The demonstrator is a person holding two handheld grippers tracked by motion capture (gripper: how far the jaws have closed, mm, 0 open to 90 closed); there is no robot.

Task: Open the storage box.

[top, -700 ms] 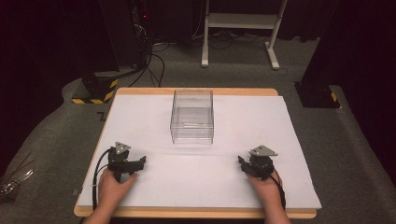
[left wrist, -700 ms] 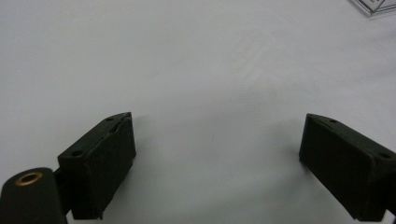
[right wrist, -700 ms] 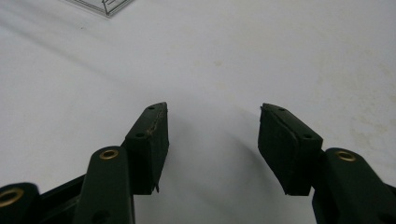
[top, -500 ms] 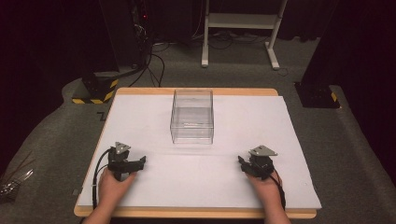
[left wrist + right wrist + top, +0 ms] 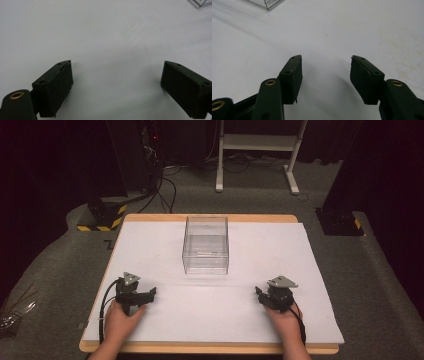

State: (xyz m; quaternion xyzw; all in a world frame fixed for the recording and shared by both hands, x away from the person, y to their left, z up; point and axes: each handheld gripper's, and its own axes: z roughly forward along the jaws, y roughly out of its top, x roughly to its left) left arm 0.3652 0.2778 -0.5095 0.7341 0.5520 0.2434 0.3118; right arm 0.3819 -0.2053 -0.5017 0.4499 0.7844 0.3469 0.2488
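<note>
A: What is on the table (image 5: 150, 218)?

B: A white sheet (image 5: 260, 250) covers it, and a clear box (image 5: 205, 245) stands on the sheet — near the far edge, in the middle.

A: Where are the two tools?

B: The left gripper (image 5: 150, 293) sits low at the near left, held by a hand (image 5: 120, 320). The right gripper (image 5: 258, 293) sits at the near right. Both are well apart from the box.

A: Are they holding anything?

B: No. The left gripper's jaws are spread wide — just white sheet between them. The right gripper's jaws are apart too, a bit less wide.
</note>
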